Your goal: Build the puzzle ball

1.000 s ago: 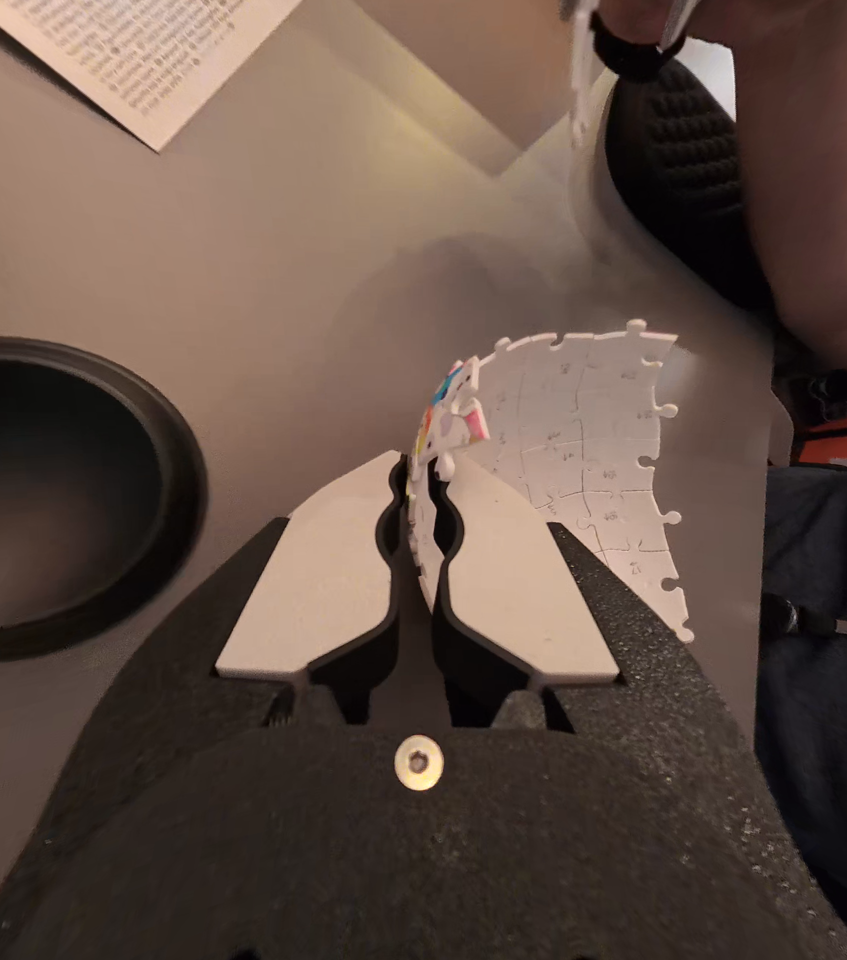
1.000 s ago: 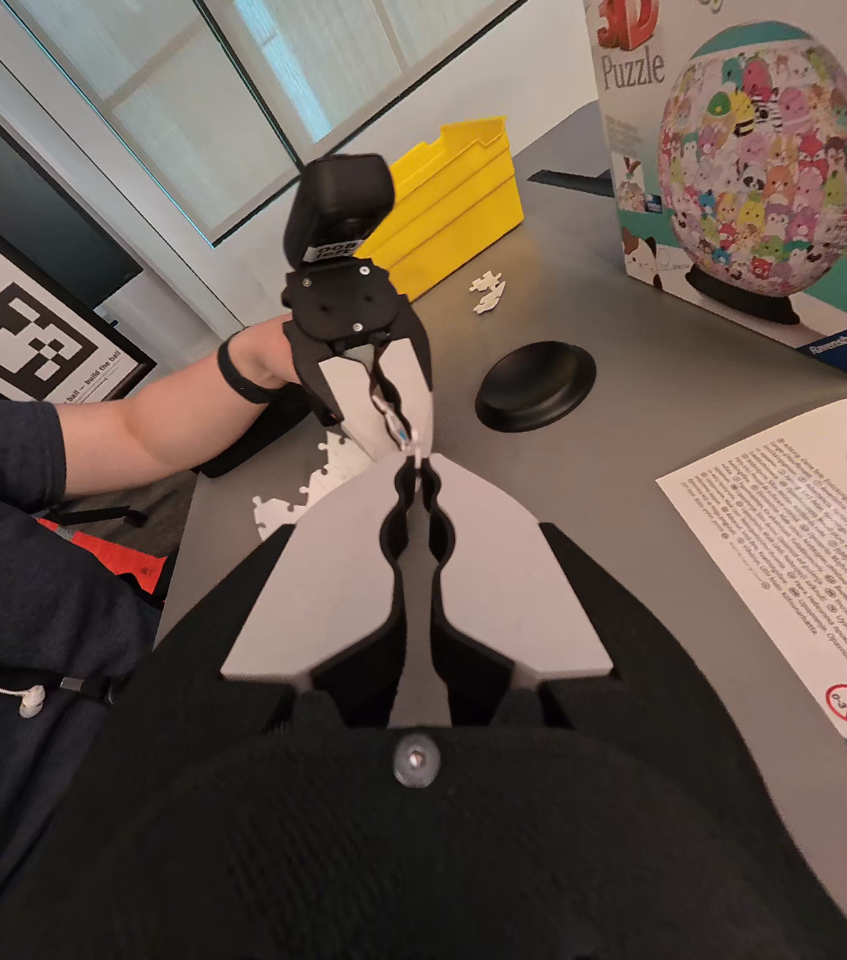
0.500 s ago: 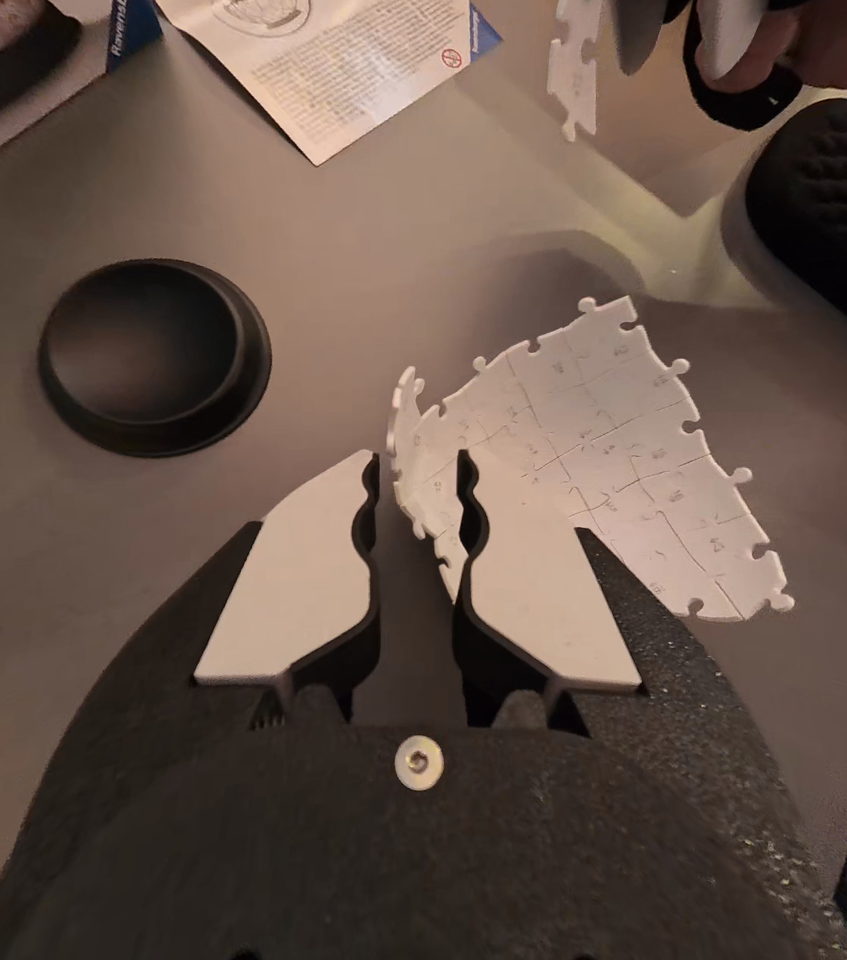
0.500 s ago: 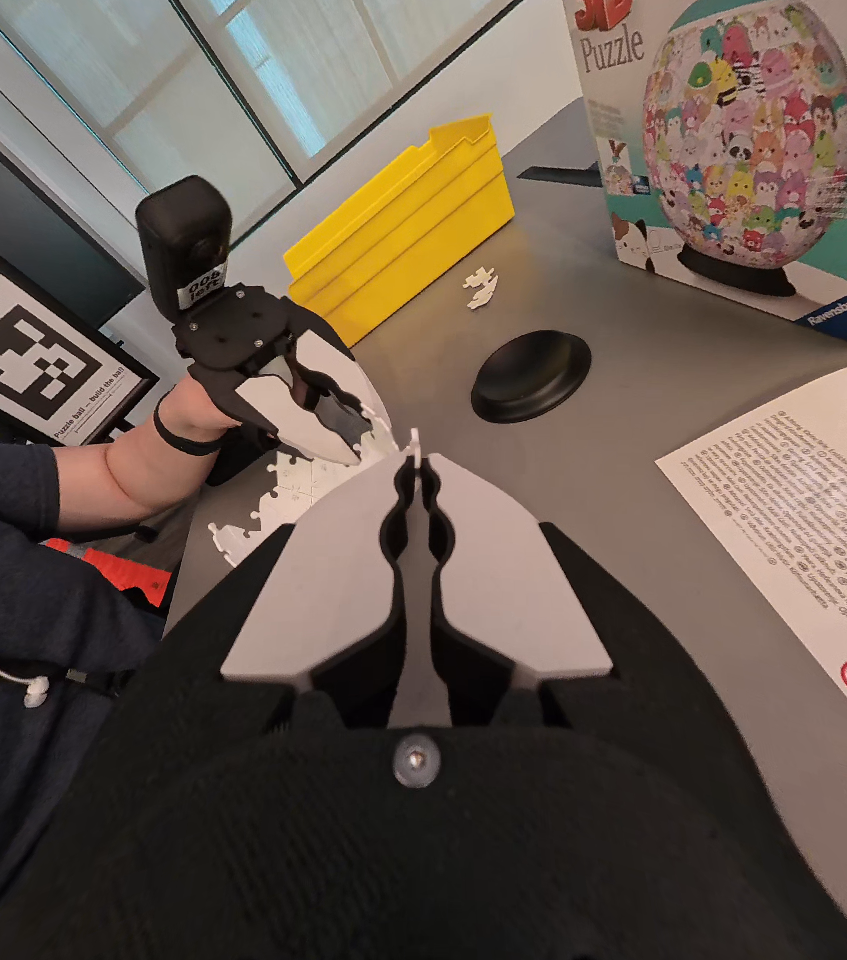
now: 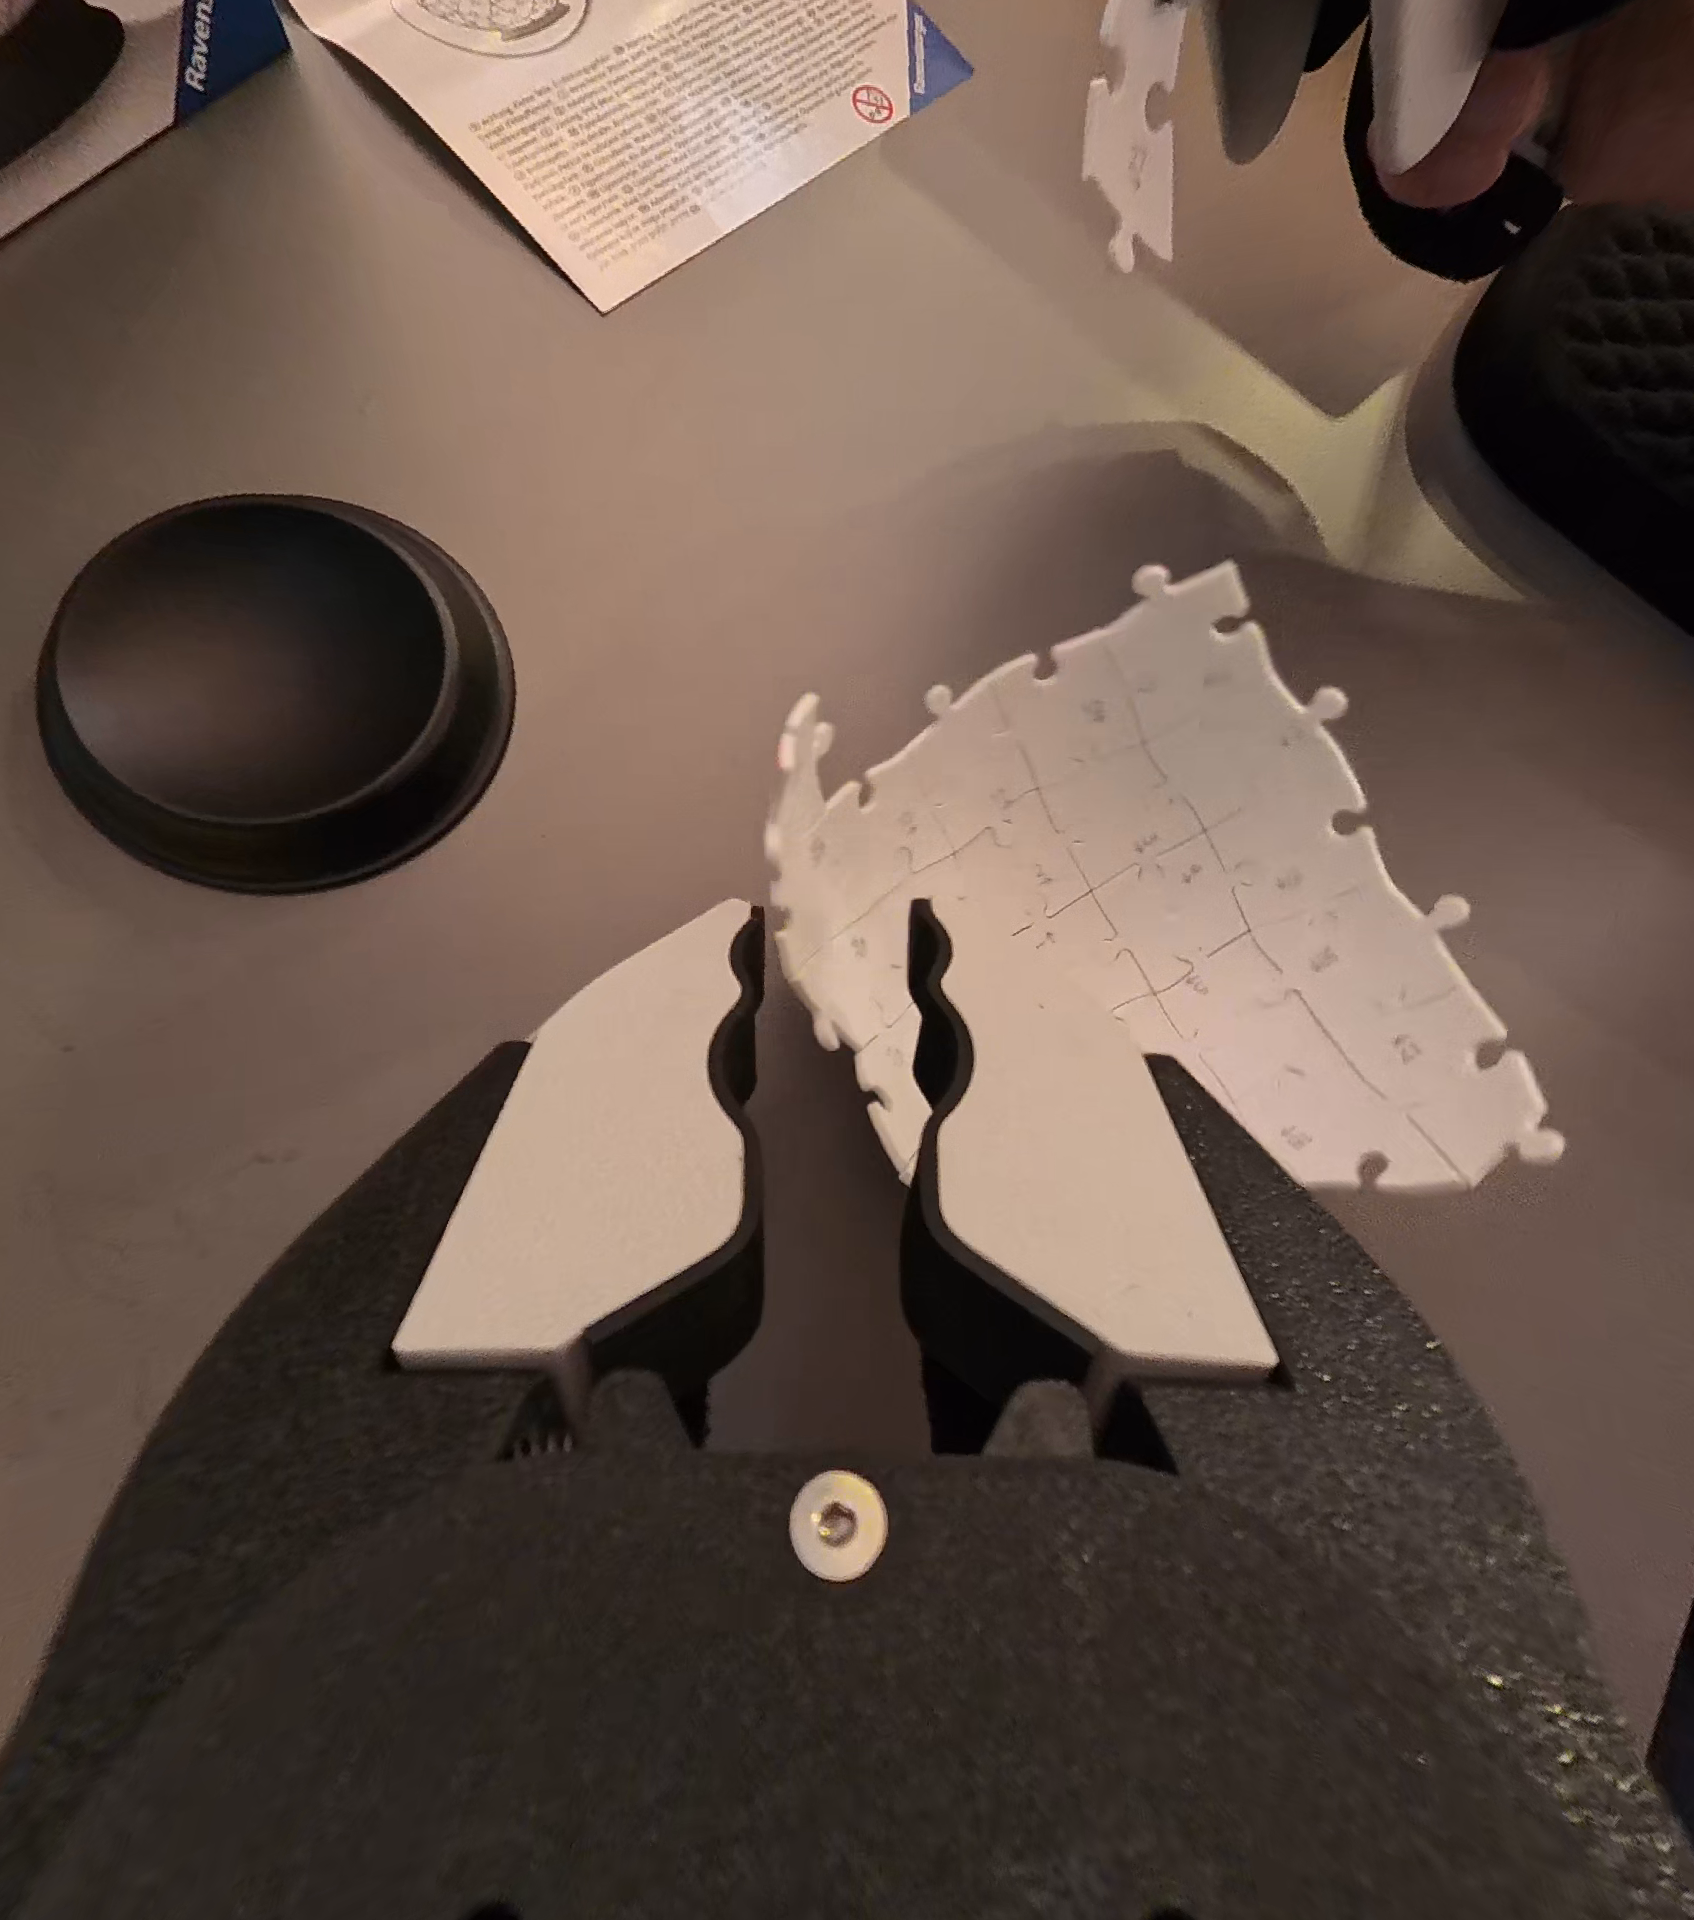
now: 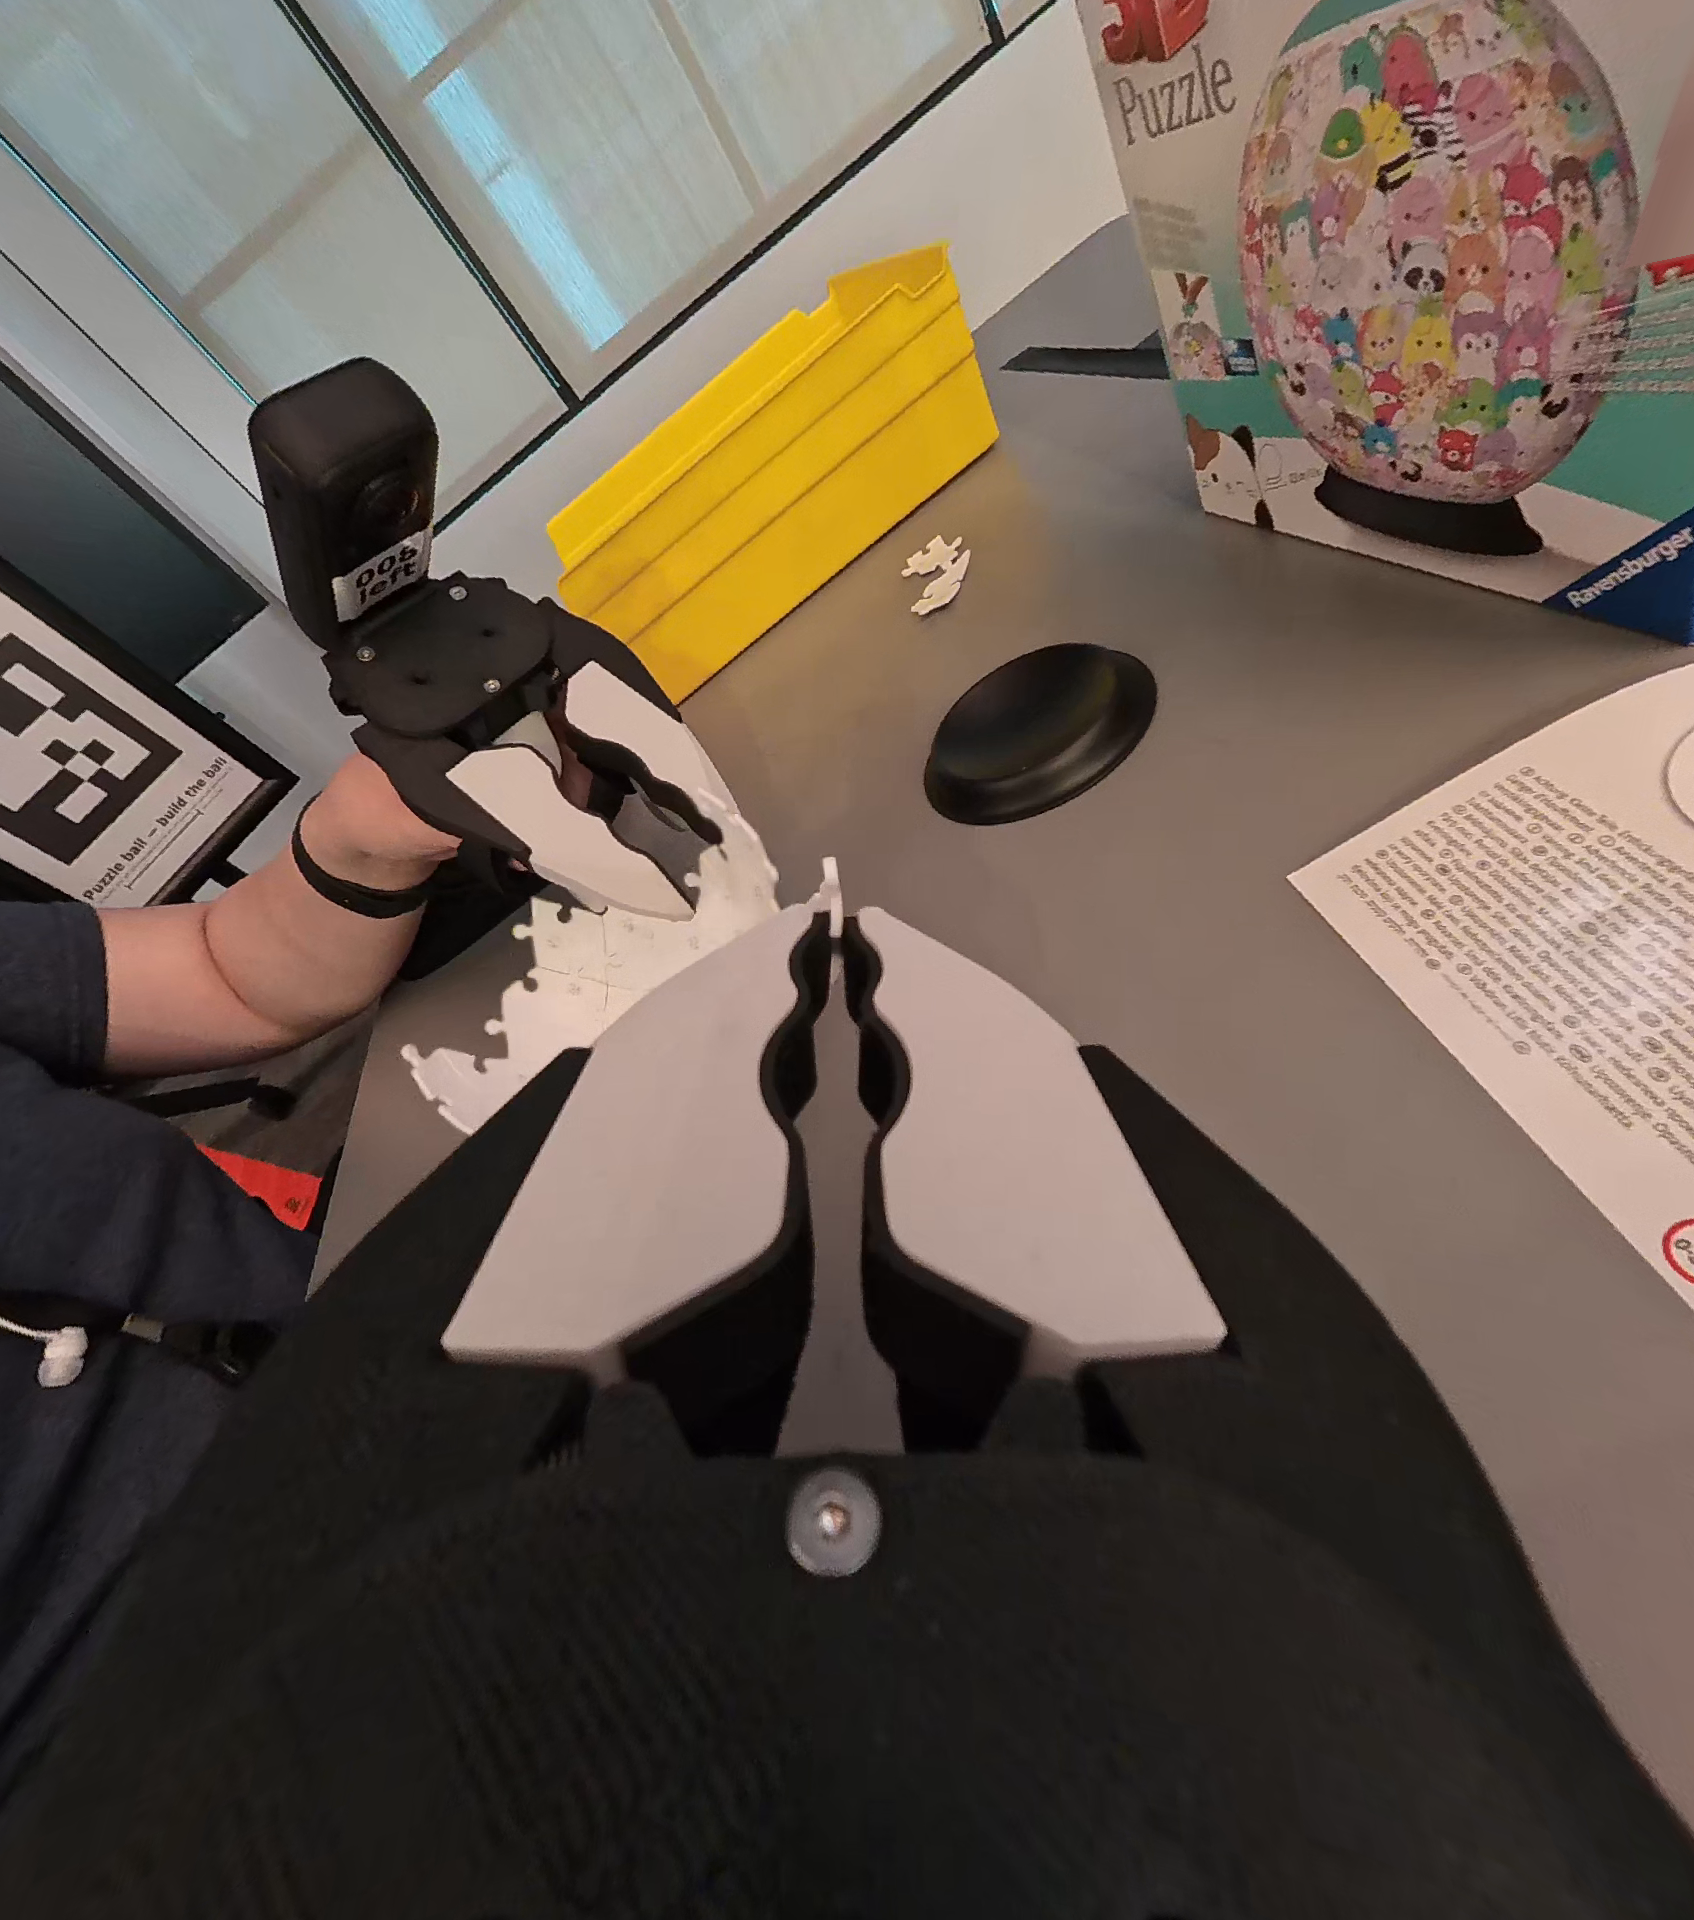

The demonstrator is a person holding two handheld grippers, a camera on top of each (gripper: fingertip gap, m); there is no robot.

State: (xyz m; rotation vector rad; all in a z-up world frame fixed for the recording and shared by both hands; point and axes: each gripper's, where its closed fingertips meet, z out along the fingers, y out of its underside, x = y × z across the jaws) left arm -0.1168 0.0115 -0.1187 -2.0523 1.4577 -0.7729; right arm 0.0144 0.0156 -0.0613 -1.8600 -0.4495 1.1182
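Hovering low over the grey worktop (image 5: 614, 499), the left gripper (image 5: 835, 914) had its jaws parted by a clear gap and gripped nothing. A curved white panel of joined puzzle pieces (image 5: 1165, 894) lay blank side up just beyond and to the right of its fingertips, with one edge curling upward; that near edge showed in the gap between the fingers, and whether it touched the right finger could not be told. In the right wrist view the same panel (image 6: 552, 977) sat near the worktop's front edge, partly hidden behind the left gripper (image 6: 697, 862) and the person's forearm (image 6: 271, 966).

The right gripper (image 6: 835, 930) was closed on a small white puzzle piece (image 6: 830, 894), pinched edge-on so that only a sliver stood above its tips. From the left wrist view that piece (image 5: 1129, 156) hung in the air, well above and apart from the panel.

A round black stand (image 6: 1040, 743) rested on the worktop farther out. Beyond it stood a yellow bin (image 6: 781, 499), with a few loose white pieces (image 6: 938, 577) beside it. The puzzle box (image 6: 1445, 291) stood to the right, and a printed instruction sheet (image 6: 1591, 987) lay flat near it.
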